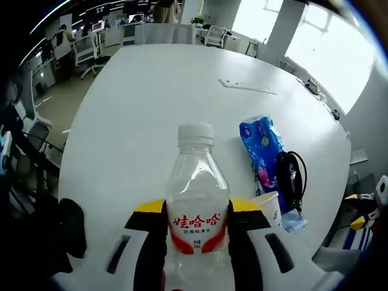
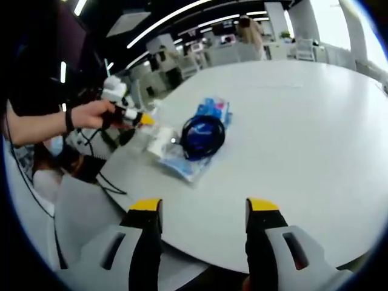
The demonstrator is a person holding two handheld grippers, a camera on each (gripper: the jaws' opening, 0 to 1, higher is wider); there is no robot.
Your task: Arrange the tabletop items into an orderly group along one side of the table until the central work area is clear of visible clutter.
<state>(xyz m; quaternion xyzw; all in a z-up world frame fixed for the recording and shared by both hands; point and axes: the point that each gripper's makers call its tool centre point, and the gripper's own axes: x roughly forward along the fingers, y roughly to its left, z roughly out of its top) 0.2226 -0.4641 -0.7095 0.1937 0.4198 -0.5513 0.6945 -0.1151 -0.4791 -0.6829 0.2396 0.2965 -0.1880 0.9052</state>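
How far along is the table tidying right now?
Mostly done, it seems. A blue tissue pack, a coiled black cable and a paper cup already sit grouped near one edge of the white table. In hand: the left gripper is shut on a water bottle. The right gripper is open and empty. Left: setting the bottle beside that group.

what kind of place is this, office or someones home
Most likely an open-plan office. Behind the big white table stand rows of desks with office chairs, long strip lights run across the ceiling, and large windows line one side.
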